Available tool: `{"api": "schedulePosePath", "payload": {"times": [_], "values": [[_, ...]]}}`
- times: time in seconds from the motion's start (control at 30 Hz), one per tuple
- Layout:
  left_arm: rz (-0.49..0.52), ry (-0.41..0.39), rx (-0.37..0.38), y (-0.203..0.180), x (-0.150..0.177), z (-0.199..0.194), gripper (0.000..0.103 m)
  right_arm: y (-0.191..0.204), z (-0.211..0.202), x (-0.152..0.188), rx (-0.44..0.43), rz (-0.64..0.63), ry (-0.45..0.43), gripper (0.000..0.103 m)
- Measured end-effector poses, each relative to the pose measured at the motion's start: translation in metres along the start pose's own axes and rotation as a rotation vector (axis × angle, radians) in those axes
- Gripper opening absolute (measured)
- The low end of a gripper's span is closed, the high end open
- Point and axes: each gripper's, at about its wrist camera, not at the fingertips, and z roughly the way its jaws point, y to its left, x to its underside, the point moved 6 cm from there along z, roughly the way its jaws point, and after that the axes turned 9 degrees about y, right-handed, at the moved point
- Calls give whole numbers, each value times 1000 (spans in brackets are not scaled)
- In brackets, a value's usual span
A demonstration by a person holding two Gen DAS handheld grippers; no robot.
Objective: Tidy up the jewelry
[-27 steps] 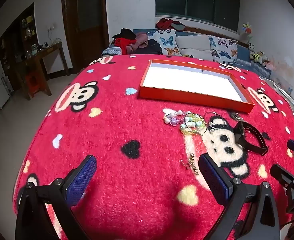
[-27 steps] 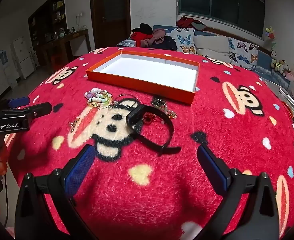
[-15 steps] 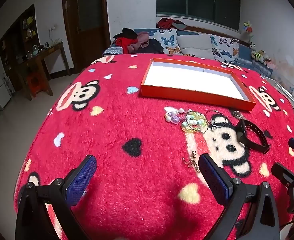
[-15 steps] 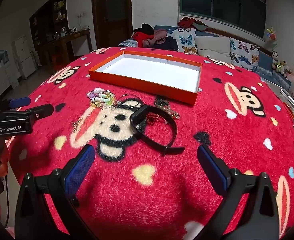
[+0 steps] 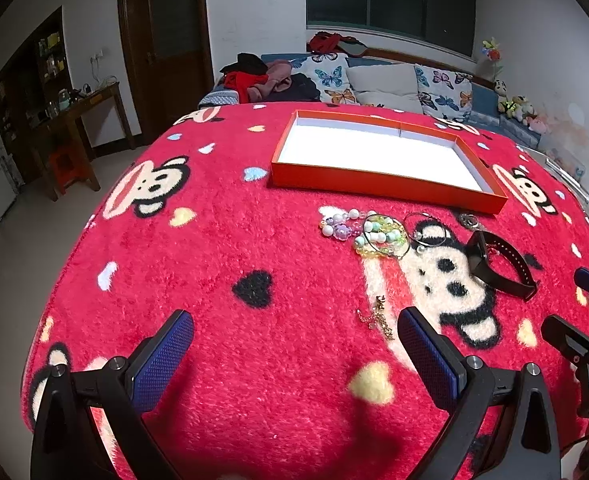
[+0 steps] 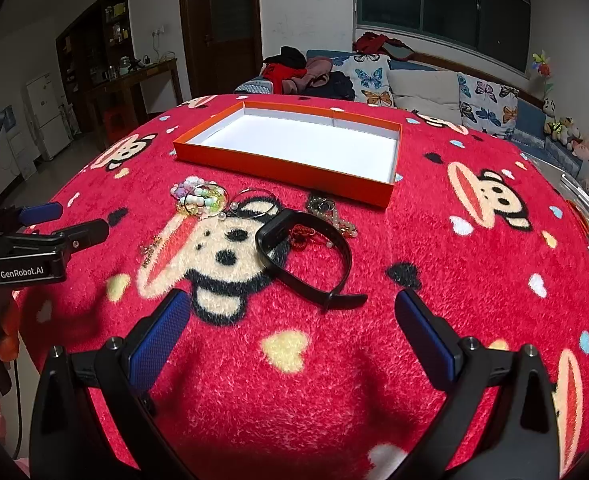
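My left claw (image 5: 294, 340) hangs with its blue pads spread wide apart and nothing between them, tilted down over the near part of the table (image 5: 214, 240), which is draped in a red fleece blanket with monkey faces and hearts. Just beyond its right pad lies a small gold chain (image 5: 376, 318). My right claw (image 6: 290, 320) stands just as wide and just as empty, and from its camera I see the left claw at the left edge of the table, clear of the jewelry. Just ahead of the right claw, almost between its pads, sits a black watch band (image 6: 306, 256), curled on its side with its strap tail toward me. Inside its loop is a bit of red cord (image 6: 304, 236), and touching its far side a beaded metal chain (image 6: 330, 216). To the left of these, toward the left edge, lie thin wire hoops (image 6: 254, 204) and a heap of pastel bead bracelets (image 6: 198, 198), touching one another. Farther on, toward the far edge, an orange tray (image 6: 278, 164) with a white inside lies flat, with none of the jewelry in it.
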Motion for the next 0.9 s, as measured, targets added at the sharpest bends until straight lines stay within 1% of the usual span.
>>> {"api": "schedulePosePath", "payload": {"times": [0.47, 0.9], "values": [[11, 6, -21, -1, 3, 3, 103, -1, 1, 0, -9, 9, 2, 103], [4, 16, -19, -1, 2, 8, 103, -2, 6, 2, -15, 19, 5, 103]]}}
